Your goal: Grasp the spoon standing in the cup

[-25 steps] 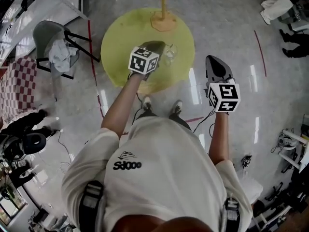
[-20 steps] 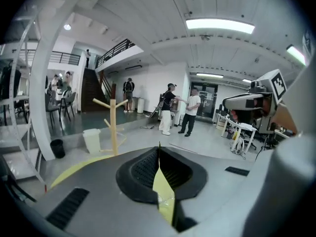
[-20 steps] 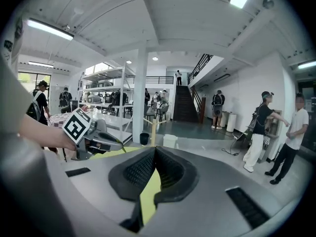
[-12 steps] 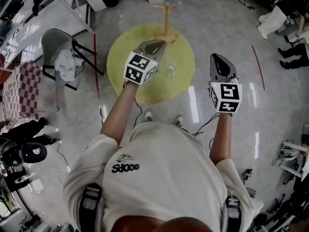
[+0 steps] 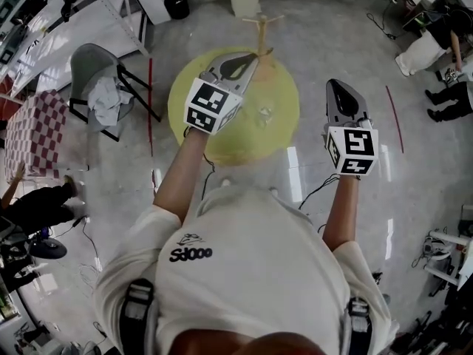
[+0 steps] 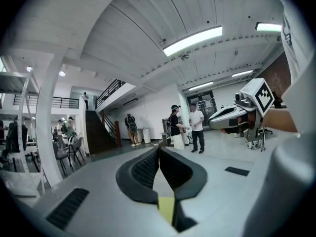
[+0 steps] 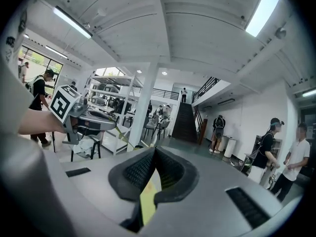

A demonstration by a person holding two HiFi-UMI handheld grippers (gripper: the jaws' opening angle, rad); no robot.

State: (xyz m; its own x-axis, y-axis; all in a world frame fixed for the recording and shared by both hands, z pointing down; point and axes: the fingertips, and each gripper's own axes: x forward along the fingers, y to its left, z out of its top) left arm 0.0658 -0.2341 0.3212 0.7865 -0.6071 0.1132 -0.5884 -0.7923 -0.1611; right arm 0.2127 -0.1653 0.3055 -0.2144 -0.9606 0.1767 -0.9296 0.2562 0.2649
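- Spoon: too small to make out inside the glass cup (image 5: 263, 112) near the centre of the yellow round table (image 5: 181, 98). It was probably light, stiff and slick, best pinched high on the handle.
- Left gripper (image 6: 159, 149) and right gripper (image 7: 154, 149) were closed on nothing and pointed out into the room.
- A wooden stand (image 5: 259, 32) crowded the table's 12 o'clock edge; the rest looked open.

Glossy floor (image 5: 347, 46), matt yellow tabletop (image 5: 284, 87)

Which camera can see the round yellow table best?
The head view: it looks down on the whole yellow table, with the left tool over part of it. Both gripper views face out into the room; at most a yellow sliver shows behind their closed jaws.
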